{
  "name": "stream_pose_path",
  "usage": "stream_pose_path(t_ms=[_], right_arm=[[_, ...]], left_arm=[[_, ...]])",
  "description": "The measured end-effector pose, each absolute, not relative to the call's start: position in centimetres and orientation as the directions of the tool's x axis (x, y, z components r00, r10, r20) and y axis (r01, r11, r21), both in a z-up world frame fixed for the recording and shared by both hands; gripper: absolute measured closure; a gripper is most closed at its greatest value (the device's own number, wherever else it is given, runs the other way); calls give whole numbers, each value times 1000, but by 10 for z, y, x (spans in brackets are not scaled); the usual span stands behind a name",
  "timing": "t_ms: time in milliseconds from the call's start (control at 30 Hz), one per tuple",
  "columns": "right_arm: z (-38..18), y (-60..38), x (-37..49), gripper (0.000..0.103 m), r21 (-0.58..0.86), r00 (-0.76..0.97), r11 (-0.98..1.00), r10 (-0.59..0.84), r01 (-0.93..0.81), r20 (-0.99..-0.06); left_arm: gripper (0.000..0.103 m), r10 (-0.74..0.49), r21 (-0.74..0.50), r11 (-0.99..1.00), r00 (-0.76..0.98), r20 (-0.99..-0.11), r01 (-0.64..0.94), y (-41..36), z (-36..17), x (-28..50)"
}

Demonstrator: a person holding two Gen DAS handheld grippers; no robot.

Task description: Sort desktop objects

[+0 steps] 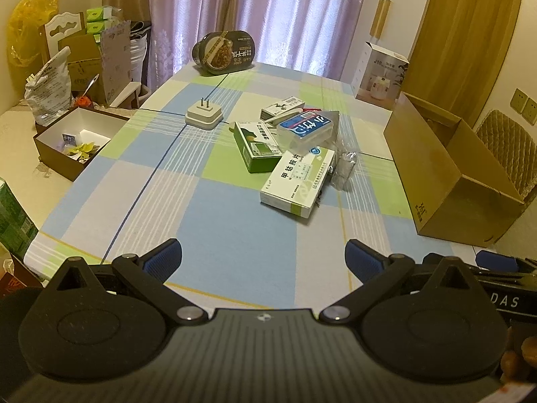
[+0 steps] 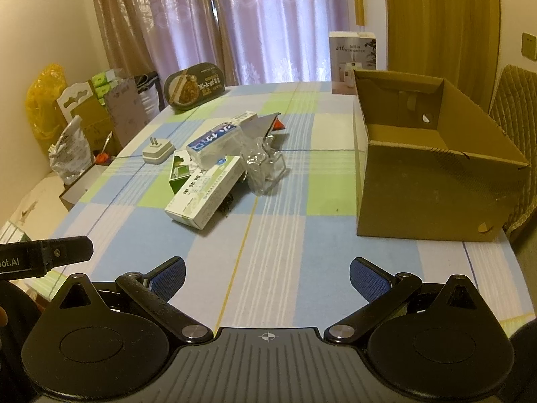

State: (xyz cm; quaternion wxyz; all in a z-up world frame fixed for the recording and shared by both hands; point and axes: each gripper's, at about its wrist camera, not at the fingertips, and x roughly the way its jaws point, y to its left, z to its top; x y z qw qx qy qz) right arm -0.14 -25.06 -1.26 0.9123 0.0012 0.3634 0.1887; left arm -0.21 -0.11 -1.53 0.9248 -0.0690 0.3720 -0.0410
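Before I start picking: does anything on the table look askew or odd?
Yes. The boxes are in a loose heap mid-table: the white-and-green medicine box lies tilted, propped on the green box, with crumpled clear plastic wrap beside it. The white plug adapter lies prongs up. The cardboard box looks empty.

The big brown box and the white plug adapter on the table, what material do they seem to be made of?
The big brown box looks like corrugated cardboard, matte: raw tan surface, folded flaps, punched holes. The white plug adapter looks like smooth moulded plastic with a slight sheen and rounded corners; its two upright prongs seem to be metal, though they are small here.
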Motion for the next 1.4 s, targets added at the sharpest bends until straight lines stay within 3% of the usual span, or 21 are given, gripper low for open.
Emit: stream_pose_path(t_ms=[800,1400], right_arm=[[-20,-248,6,2,134,640,928,339,-348,-689],[-29,-241,48,2,66,636,907,341,-415,-693]], left_arm=[[1,-159,-177,983,691,-705,46,-1,-26,7],[1,-256,-108,961,668,-699,255,-8,-34,63]])
